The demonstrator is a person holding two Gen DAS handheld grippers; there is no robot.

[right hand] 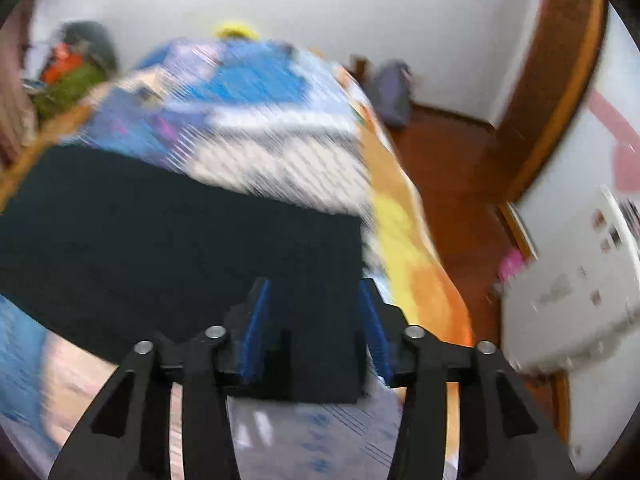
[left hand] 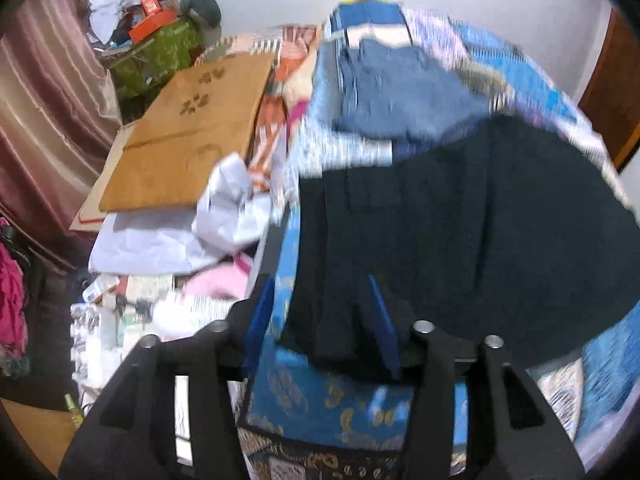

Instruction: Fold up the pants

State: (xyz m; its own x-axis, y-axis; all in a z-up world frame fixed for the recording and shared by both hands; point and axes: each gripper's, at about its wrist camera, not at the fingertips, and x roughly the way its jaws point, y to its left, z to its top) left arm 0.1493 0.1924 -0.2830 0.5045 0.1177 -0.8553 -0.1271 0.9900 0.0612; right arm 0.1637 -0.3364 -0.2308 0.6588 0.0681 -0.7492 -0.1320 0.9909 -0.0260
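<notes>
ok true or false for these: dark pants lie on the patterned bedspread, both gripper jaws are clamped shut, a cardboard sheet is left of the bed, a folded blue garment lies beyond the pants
1. Dark pants lie on the bedspread: true.
2. Both jaws clamped shut: false. The left hand-held gripper and right hand-held gripper stand open over the pants' near edge.
3. Cardboard lies left of the bed: true.
4. A blue garment lies beyond the pants: true, though blurred.
5. The pants are red: false, they are dark.

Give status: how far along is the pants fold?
Done: the dark navy cloth pants lie as a flat rectangle on the blue patterned bedspread. In hand: nothing; the left gripper and right gripper stand open over the near edge. Left: possibly another fold; the blur hides the layers.
</notes>
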